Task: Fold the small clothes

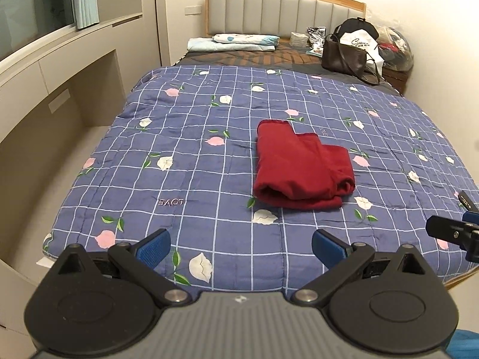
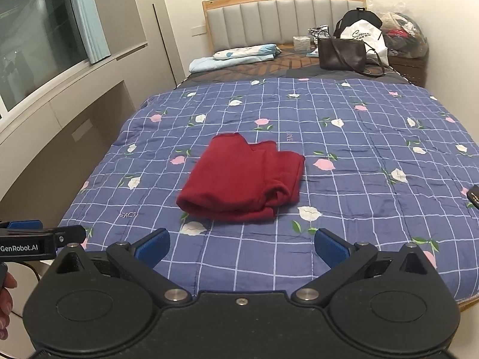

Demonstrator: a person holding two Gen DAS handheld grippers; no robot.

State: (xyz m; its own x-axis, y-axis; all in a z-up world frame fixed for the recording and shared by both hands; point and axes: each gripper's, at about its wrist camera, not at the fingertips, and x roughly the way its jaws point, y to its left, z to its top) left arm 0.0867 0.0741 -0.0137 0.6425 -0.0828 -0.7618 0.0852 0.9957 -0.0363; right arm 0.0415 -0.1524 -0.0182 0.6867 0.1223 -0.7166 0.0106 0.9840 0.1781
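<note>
Small dark-red knit garment [image 1: 302, 164] lies folded into a compact, layered bundle near the middle of the blue checked floral quilt [image 1: 185, 137] on the bed, somewhat toward the foot edge. Layers are slightly staggered at the far end; fold looks essentially done. Left tool [image 1: 241, 245]: jaws apart, empty, short of the garment. Right tool [image 2: 242, 243]: jaws apart, empty. No other unfolded clothes visible on the quilt.
</note>
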